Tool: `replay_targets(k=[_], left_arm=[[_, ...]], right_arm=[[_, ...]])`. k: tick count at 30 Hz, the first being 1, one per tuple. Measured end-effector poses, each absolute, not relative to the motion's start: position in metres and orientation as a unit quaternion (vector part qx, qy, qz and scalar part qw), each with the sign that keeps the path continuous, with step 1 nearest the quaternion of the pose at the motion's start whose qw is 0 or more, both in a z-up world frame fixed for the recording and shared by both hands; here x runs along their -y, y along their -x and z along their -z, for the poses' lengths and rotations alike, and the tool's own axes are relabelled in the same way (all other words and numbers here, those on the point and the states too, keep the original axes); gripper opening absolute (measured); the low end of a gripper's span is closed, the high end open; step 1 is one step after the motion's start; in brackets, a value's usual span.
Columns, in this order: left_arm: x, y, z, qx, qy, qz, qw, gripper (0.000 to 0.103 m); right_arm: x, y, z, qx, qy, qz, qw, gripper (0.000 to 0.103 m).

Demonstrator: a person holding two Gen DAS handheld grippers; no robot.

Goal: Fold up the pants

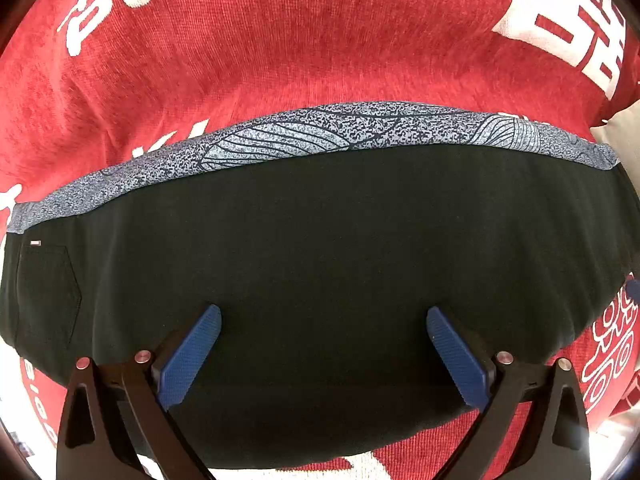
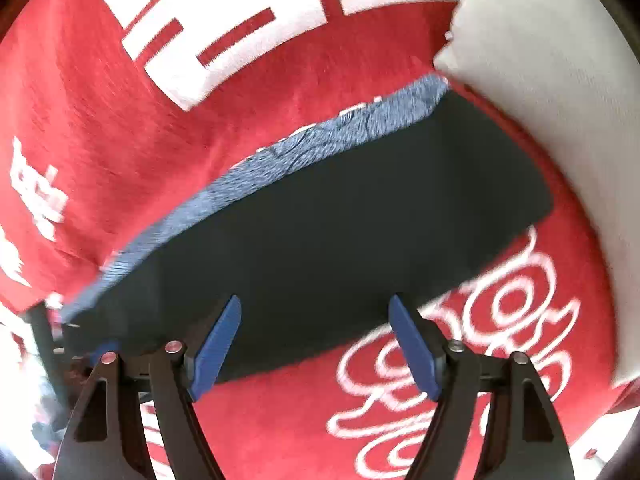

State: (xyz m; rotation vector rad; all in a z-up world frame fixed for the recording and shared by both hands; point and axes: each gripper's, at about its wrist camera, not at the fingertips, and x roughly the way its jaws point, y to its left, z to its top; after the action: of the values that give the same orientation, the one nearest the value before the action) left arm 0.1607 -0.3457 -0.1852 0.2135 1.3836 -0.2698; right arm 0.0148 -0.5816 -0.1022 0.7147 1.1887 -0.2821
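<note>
Black pants [image 1: 320,260] lie flat on a red blanket [image 1: 280,40] with large white characters, folded into a long dark band that runs side to side across the left wrist view. Along its far edge, a strip of grey-blue patterned fabric [image 1: 300,136] with leaf-like line drawing shows from beneath the black layer. A back pocket [image 1: 48,292] with a small label above it sits at the band's left end. Left gripper [image 1: 323,322] hovers over the near part of the pants, blue pads [image 1: 188,356] spread wide, nothing between them. Right gripper [image 2: 315,314] is likewise spread wide and empty, over the near edge of the pants; its view is motion-blurred. A white cushion [image 2: 540,80] sits at the band's right end, contact unclear
</note>
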Motion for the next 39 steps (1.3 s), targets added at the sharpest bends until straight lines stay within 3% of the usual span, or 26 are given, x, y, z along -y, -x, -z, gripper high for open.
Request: replay_targets(k=[5, 19, 39], left_arm=[[0.346, -0.161, 0.186, -0.637, -0.095, 0.117, 0.756, 0.103], [0.341, -0.163, 0.188, -0.652, -0.076, 0.104, 0.747, 0.103], [0.340, -0.176, 0.190, -0.679, -0.063, 0.074, 0.728, 0.103]], right_arm=[[0.588, 0.017, 0.116, -0.522, -0.441, 0.102, 0.723, 0.080], [0.610, 0.073, 0.145, -0.443, -0.555, 0.127, 0.692, 0.080], [0.540, 0.092, 0.130, -0.443, -0.519, 0.100, 0.724, 0.080]])
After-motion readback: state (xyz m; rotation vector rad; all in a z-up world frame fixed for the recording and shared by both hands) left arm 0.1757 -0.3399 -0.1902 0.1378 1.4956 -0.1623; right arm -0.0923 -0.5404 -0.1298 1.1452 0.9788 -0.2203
